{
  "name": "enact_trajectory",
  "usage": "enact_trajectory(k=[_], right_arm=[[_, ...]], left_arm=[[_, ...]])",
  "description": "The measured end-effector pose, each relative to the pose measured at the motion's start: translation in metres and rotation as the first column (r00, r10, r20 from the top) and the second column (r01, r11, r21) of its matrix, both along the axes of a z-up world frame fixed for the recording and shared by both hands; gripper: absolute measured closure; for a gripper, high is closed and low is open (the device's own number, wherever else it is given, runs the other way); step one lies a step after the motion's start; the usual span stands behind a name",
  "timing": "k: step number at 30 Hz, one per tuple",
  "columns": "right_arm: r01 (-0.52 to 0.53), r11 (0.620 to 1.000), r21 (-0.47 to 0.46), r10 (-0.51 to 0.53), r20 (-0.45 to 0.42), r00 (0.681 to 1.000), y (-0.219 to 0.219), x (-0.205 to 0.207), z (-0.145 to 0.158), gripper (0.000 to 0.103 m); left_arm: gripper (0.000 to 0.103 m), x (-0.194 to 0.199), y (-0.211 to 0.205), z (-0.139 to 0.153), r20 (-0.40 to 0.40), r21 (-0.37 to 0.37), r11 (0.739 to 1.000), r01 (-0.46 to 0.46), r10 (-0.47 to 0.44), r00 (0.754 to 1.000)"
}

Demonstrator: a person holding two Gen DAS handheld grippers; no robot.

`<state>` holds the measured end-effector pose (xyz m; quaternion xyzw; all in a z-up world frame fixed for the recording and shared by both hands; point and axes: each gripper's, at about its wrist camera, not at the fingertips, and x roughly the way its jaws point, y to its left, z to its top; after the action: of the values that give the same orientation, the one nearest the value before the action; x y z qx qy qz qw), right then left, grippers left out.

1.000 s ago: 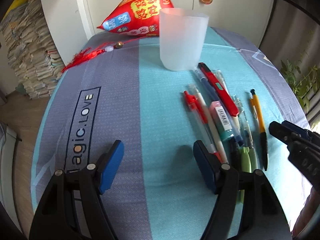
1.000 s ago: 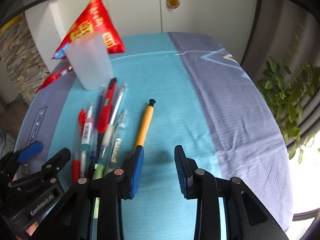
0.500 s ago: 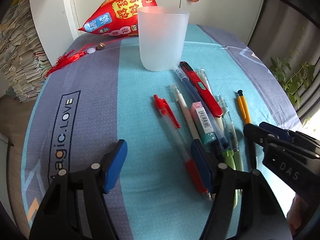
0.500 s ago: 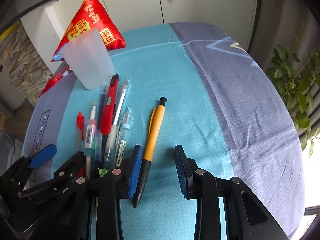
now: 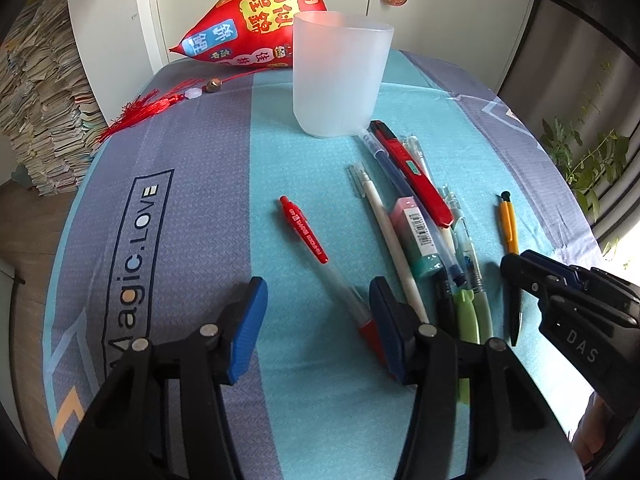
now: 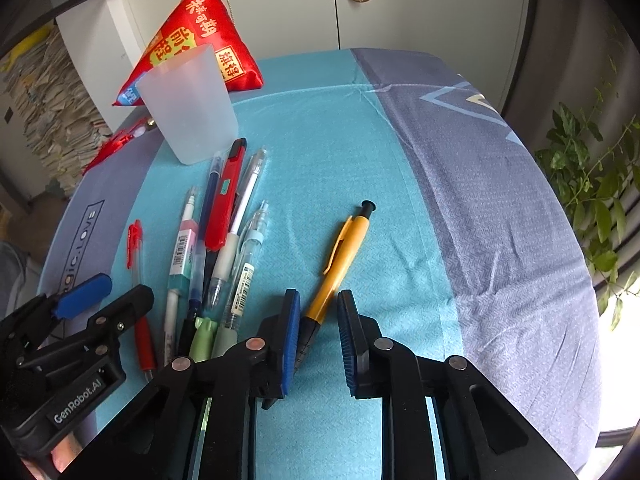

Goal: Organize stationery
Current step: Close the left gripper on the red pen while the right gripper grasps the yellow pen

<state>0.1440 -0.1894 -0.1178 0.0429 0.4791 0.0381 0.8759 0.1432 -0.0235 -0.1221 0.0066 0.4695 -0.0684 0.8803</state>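
- Left wrist view: the left gripper [image 5: 318, 322] hangs over the cloth [image 5: 200, 184] with jaws spread wide, holding nothing.
- The red pen [image 5: 316, 250] lies slantwise ahead; its lower end runs under the right-hand finger, contact not discernible.
- A cluster of pens [image 5: 420, 216] lies ahead and to the right, a frosted cup [image 5: 338, 76] standing beyond it.
- The right gripper [image 5: 516, 270] appears at the right edge, above the yellow pen [image 5: 509, 228].
- Right wrist view: the right gripper [image 6: 319, 334] is parted, its jaws straddling the dark lower end of the yellow pen [image 6: 340, 256]; neither pad is clearly pressed to the barrel.
- The pen cluster [image 6: 224, 224] lies ahead-left, the cup [image 6: 188, 104] farther off, a red pouch [image 6: 200, 36] behind it.
- The left gripper [image 6: 104, 298] sits at the far left, over the red pen [image 6: 138, 280].
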Motion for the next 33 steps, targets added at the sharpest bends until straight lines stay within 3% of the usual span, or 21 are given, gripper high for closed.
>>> enact_trajectory(k=[7,9,10,13,18,22,25,27,28,29,30,32,33], right_arm=[[-0.052,0.998,-0.020,0.053,0.007,0.999,0.002,-0.011,0.005,0.088],[-0.072,0.997,-0.038,0.072,0.008,0.997,0.004,-0.016,0.005,0.088],[-0.078,0.996,-0.043,0.078,0.010,0.997,0.004,-0.018,0.005,0.088],[-0.114,0.993,-0.042,0.114,0.013,0.993,0.005,-0.024,0.005,0.088],[-0.217,0.975,-0.054,0.218,0.008,0.976,0.011,-0.037,0.006,0.088],[-0.285,0.955,-0.082,0.285,-0.001,0.958,0.016,-0.047,0.004,0.088],[-0.279,0.957,-0.083,0.281,0.005,0.960,0.014,-0.048,0.006,0.088],[-0.235,0.972,-0.013,0.235,0.020,0.972,0.004,-0.042,0.010,0.086],[-0.209,0.977,0.034,0.208,0.019,0.978,-0.002,-0.038,0.011,0.085],[-0.167,0.982,0.088,0.167,0.015,0.986,-0.010,-0.032,0.012,0.079],[-0.109,0.985,0.134,0.109,0.007,0.994,-0.018,-0.024,0.013,0.067],[-0.020,0.988,0.155,0.019,0.004,1.000,-0.028,-0.010,0.014,0.054],[0.010,0.988,0.155,-0.011,0.006,1.000,-0.031,-0.004,0.015,0.054]], left_arm=[[0.056,0.007,-0.011,-0.003,0.030,0.054,0.999,0.003,-0.005,1.000],[0.074,0.007,-0.012,-0.002,0.047,0.047,0.999,0.025,-0.027,0.999],[0.084,0.006,-0.012,-0.001,0.046,0.041,0.998,0.043,-0.045,0.998],[0.092,0.002,-0.003,0.000,0.025,0.008,0.996,0.088,-0.088,0.996],[0.095,-0.010,0.024,0.003,-0.029,-0.090,0.985,0.147,-0.150,0.988],[0.094,-0.017,0.030,0.001,-0.050,-0.094,0.984,0.149,-0.154,0.987],[0.093,-0.017,0.025,0.002,-0.041,-0.074,0.988,0.136,-0.140,0.989],[0.082,-0.014,0.020,0.003,-0.041,-0.068,0.988,0.137,-0.139,0.989],[0.066,-0.012,0.019,0.004,-0.038,-0.067,0.989,0.134,-0.137,0.990],[0.052,-0.010,0.016,0.005,-0.025,-0.058,0.990,0.128,-0.129,0.991],[0.049,-0.007,0.014,0.007,-0.008,-0.036,0.992,0.120,-0.121,0.993],[0.050,-0.002,0.010,0.008,0.011,0.016,0.994,0.110,-0.111,0.994],[0.050,0.001,0.007,0.009,0.016,0.027,0.993,0.114,-0.115,0.993]])
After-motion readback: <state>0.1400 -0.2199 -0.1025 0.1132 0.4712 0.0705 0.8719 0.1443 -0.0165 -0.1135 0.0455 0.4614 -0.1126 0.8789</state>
